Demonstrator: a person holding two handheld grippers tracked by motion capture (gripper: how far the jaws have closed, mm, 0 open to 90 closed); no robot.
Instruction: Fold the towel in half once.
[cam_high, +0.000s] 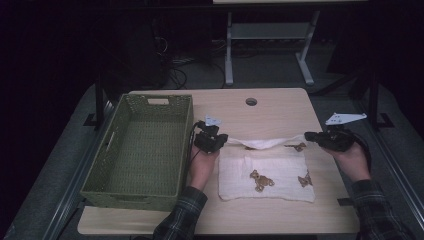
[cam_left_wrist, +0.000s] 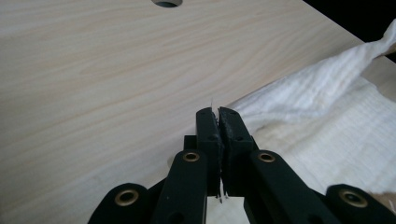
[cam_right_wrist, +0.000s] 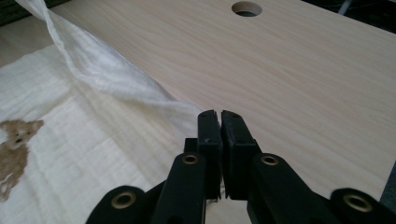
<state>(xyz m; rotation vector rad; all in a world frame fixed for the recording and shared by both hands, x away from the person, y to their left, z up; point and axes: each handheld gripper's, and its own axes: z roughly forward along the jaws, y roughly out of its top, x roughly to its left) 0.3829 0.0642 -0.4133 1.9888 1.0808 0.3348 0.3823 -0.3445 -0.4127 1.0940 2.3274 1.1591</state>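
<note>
A white cloth (cam_high: 270, 175) printed with brown bears lies on the wooden table (cam_high: 280, 107), right of a green woven basket (cam_high: 145, 150). Its far edge is lifted off the table and hangs slack between my two grippers. My left gripper (cam_high: 225, 139) is shut on the cloth's far left corner; in the left gripper view the jaws (cam_left_wrist: 219, 114) pinch the fabric (cam_left_wrist: 327, 121), which runs off to the right. My right gripper (cam_high: 307, 135) is shut on the far right corner; in the right gripper view the cloth (cam_right_wrist: 84, 121) rises from the jaws (cam_right_wrist: 219, 116) toward the upper left.
The basket is empty and takes up the table's left part. A round cable hole (cam_high: 251, 101) sits near the far edge. Bare wood lies beyond the cloth. A desk frame (cam_high: 270, 45) and cables stand on the floor behind the table.
</note>
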